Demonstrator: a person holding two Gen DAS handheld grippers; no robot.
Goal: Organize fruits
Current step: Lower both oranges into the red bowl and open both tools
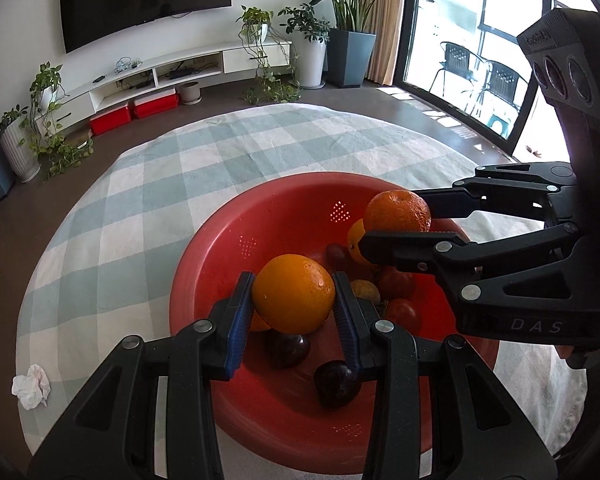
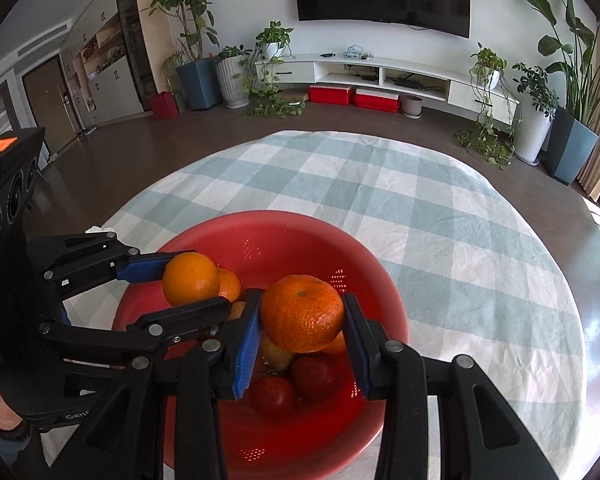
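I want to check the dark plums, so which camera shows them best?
The left wrist view: two dark plums lie exposed in the red colander, below the left gripper and its orange. The right wrist view shows no plums, only red and orange fruit.

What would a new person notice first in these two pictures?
Two oranges held in the air over the red colander: the left gripper clamps a smooth orange, the right gripper a bumpy orange. Below them, in the colander, lie red tomatoes and dark plums.
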